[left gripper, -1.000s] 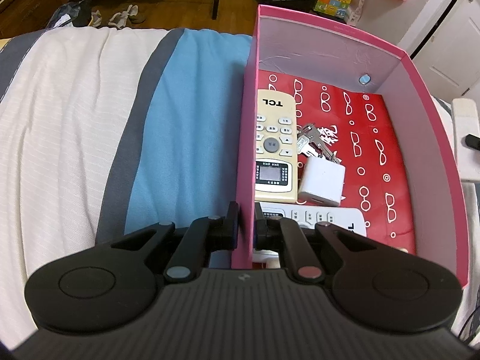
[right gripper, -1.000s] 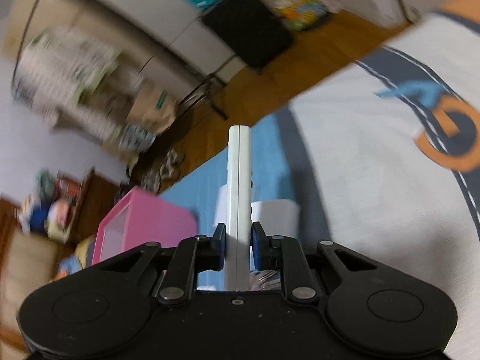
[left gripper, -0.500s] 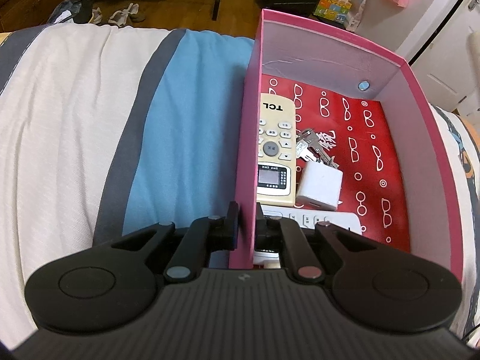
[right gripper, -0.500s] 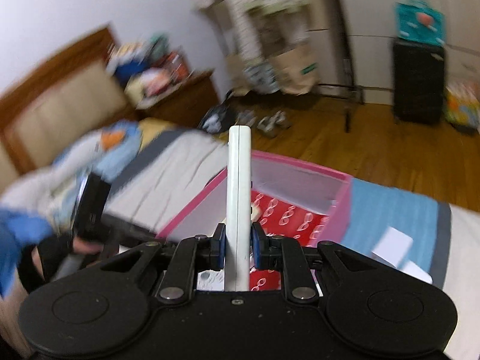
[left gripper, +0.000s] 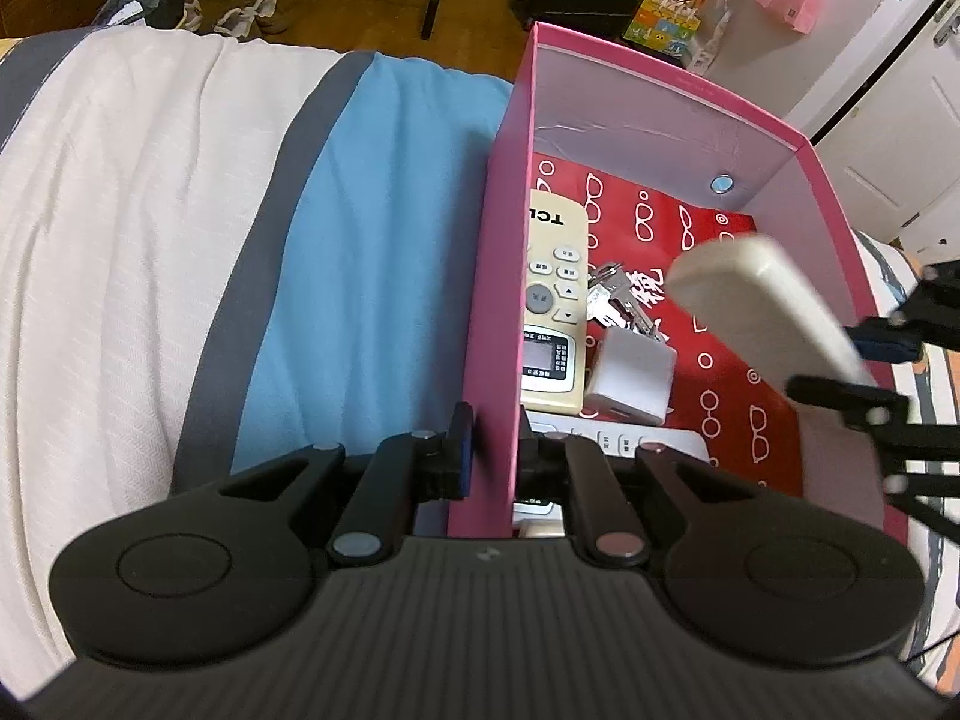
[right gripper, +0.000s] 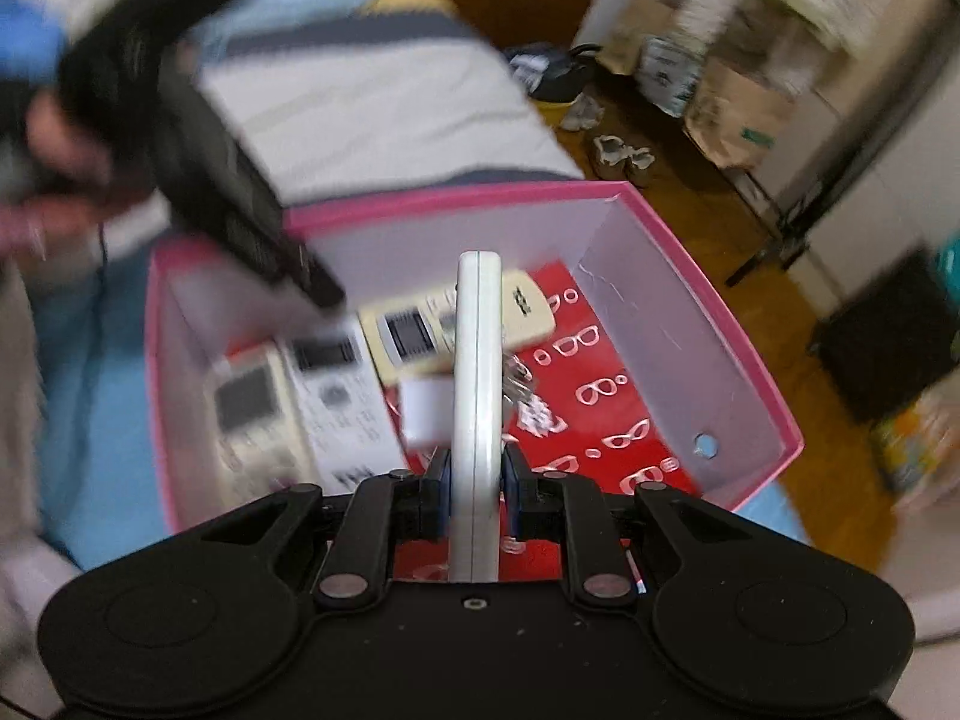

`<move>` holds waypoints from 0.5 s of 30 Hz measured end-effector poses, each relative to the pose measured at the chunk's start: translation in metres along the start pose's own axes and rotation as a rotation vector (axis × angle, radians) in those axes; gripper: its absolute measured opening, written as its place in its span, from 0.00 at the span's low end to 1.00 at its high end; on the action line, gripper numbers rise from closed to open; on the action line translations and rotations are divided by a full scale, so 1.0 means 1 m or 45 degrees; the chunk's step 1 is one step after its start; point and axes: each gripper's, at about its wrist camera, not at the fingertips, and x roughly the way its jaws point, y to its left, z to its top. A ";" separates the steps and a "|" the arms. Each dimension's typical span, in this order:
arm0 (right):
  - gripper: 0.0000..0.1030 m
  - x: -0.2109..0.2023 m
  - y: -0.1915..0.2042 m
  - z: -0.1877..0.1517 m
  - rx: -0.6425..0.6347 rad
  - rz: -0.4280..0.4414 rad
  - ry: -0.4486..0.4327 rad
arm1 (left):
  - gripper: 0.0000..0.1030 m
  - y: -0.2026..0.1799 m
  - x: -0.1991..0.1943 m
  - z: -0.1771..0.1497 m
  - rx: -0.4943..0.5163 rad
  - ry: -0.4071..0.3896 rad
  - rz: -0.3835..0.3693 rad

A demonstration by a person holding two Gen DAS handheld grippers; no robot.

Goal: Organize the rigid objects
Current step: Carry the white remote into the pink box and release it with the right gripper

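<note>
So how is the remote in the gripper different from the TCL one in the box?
The held remote is up in the air over the pink box, clamped by the right gripper; the TCL remote lies flat on the box floor. The held one shows only its thin edge and plain back; the TCL one lies face up, buttons and screen showing. The held one looks whiter, the TCL one yellowish cream. Both are long, slim remotes.

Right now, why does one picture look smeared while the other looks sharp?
Right wrist view: the room, the pink box and its contents streak with motion blur, while the held white remote stays crisp. Left wrist view: mostly sharp, fisheye-curved at the edges; only the incoming remote and right gripper are blurred.
</note>
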 end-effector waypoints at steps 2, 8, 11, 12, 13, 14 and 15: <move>0.20 0.004 0.006 0.001 -0.071 -0.016 0.025 | 0.10 0.000 0.000 0.000 0.002 -0.001 -0.003; 0.20 0.002 0.013 -0.004 -0.135 -0.003 0.045 | 0.11 0.003 0.002 0.001 -0.007 0.004 -0.018; 0.19 0.000 0.016 -0.005 -0.183 0.008 0.045 | 0.12 0.007 0.003 0.002 -0.040 0.010 -0.039; 0.19 -0.001 0.017 -0.006 -0.192 0.016 0.044 | 0.13 0.008 0.003 0.002 -0.050 0.013 -0.049; 0.19 -0.002 0.017 -0.005 -0.195 0.022 0.046 | 0.13 0.010 0.003 0.003 -0.060 0.015 -0.057; 0.19 0.000 0.016 -0.003 -0.197 0.027 0.049 | 0.13 0.009 0.004 0.003 -0.061 0.015 -0.058; 0.19 0.002 0.016 -0.002 -0.204 0.030 0.052 | 0.13 0.009 0.004 0.003 -0.058 0.015 -0.057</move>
